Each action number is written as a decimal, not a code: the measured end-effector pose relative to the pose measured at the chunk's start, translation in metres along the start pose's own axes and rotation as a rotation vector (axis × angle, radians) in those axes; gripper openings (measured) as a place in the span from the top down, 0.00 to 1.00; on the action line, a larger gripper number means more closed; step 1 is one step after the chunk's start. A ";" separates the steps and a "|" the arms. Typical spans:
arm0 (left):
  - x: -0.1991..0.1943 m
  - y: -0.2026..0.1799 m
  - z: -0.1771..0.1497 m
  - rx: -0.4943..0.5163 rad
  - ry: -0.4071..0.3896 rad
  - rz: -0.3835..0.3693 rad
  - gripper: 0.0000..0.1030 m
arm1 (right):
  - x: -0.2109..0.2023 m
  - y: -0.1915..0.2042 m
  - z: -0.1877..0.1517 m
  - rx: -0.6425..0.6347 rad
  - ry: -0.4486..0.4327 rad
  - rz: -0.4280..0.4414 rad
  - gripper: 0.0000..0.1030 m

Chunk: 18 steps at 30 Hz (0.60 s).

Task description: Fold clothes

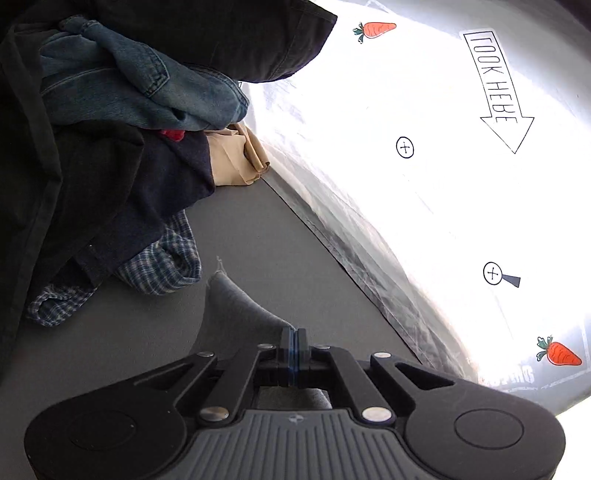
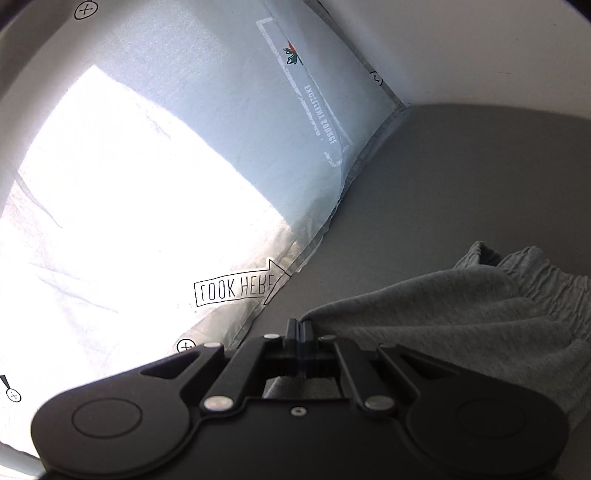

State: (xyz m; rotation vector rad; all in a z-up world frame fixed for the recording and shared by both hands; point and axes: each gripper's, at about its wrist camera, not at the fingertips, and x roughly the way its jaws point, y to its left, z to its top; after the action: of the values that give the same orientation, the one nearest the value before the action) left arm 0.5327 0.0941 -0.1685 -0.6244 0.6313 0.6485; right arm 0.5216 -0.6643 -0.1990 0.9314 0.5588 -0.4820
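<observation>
step: a grey garment (image 2: 461,306) is pinched at two points and held just over the grey counter (image 1: 280,240), judged as carrying it from the pile to the folding spot; folding itself not yet started
left hand-held gripper (image 1: 294,334): jaws pressed together on a corner of the grey garment (image 1: 236,306); cloth peaks up ahead of the tips and shows under the linkage too
right hand-held gripper (image 2: 300,326): jaws pressed together on an edge of the same grey cloth, which trails off to the right; a gathered elastic band (image 2: 535,273) shows at its far end, so likely shorts or sweatpants, cannot tell which
garment place: low over bare counter, just beside the edge of the white mat (image 2: 155,206), not on it
next move, judged: swing both grips over the mat, pull the cloth taut between them, lay it flat before letting go; slack between the grips would leave wrinkles
pile (image 1: 110,147): left-wrist view, unfolded clothes heaped on the counter: black cloth, denim (image 1: 147,92), beige piece (image 1: 236,158), plaid shirt (image 1: 162,266), a bit of red
surface: matte grey counter; the mat is white and thin, printed with carrots (image 1: 376,29), crosshair marks (image 1: 405,147) and a "LOOK HERE" arrow (image 2: 236,286), lettering mirrored
light: strong sun patch blows out much of the mat
room: pale wall behind the counter; nothing else readable
</observation>
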 end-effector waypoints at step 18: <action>-0.003 -0.036 -0.093 0.374 0.114 0.009 0.68 | -0.045 -0.027 -0.046 -0.332 -0.100 -0.285 0.54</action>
State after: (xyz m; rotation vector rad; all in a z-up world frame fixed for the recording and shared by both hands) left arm 0.5251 0.0059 -0.2146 -0.3110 0.8383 0.4876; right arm 0.4608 -0.6329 -0.2086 0.5095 0.6604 -0.6652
